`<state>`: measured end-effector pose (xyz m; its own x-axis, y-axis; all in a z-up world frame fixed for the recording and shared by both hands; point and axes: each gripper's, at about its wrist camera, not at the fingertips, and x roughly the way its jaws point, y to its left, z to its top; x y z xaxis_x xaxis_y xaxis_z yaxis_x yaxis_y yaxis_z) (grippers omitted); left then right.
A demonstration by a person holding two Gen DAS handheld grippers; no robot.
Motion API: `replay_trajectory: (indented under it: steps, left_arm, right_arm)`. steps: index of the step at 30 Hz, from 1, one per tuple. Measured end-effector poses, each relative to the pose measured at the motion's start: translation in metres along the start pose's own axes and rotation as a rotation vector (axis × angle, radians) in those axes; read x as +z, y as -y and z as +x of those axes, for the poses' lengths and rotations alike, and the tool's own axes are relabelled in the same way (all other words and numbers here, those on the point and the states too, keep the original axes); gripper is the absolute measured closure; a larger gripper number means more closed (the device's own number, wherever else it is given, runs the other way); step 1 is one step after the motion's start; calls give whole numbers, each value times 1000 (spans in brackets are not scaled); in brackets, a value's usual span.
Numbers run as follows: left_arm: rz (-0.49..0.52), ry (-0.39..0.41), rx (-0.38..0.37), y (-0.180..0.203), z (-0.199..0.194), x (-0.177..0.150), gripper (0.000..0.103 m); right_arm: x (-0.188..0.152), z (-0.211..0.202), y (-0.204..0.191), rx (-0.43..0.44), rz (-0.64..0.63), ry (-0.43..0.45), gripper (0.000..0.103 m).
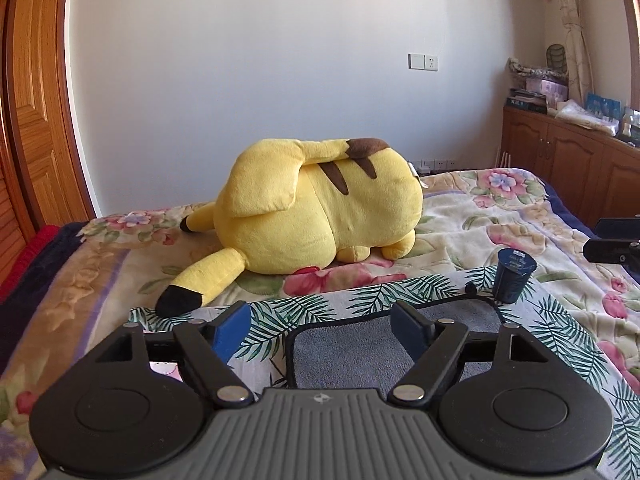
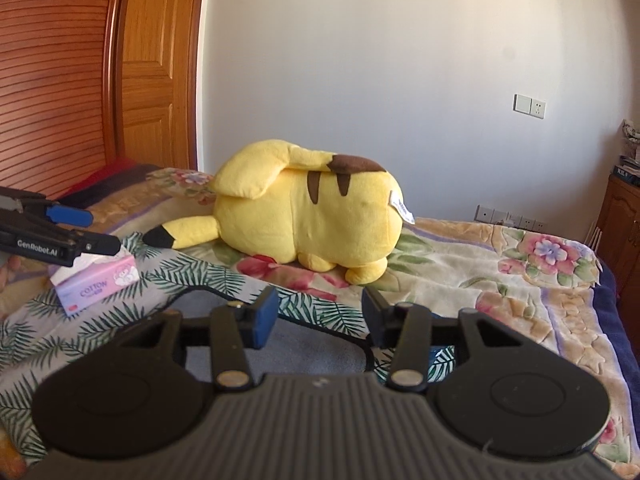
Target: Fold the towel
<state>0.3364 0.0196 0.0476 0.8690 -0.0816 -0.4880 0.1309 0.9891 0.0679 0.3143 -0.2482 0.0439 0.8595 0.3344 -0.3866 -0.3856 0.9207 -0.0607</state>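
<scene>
A grey towel point(image 1: 352, 356) with a black edge lies flat on a palm-leaf cloth point(image 1: 320, 304) on the bed. It also shows in the right wrist view point(image 2: 320, 352). My left gripper point(image 1: 322, 326) is open and empty, hovering low over the towel's far left part. My right gripper point(image 2: 318, 314) is open and empty over the towel's far right edge. The right gripper also shows at the right edge of the left wrist view point(image 1: 612, 240). The left gripper shows at the left of the right wrist view point(image 2: 86, 232).
A big yellow plush point(image 1: 320, 208) lies on the floral blanket point(image 1: 500, 216) just beyond the cloth. A dark blue cup point(image 1: 512, 276) stands at the towel's far right corner. A pink tissue pack point(image 2: 96, 280) lies on the cloth at the left. Wooden cabinets point(image 1: 572, 160) stand at the right.
</scene>
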Motion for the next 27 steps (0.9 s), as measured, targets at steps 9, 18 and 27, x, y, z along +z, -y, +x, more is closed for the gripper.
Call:
replay_trajectory:
  steps: [9, 18, 27]
  left_arm:
    - [13, 6, -23, 11, -52, -8, 42]
    - [6, 25, -54, 24, -108, -7, 42]
    - [4, 58, -52, 32, -162, -7, 32]
  right_arm:
    - [4, -48, -12, 5, 38, 16, 56]
    - [-1, -92, -38, 25, 58, 21, 56]
    - [-2, -133, -58, 15, 67, 37, 40]
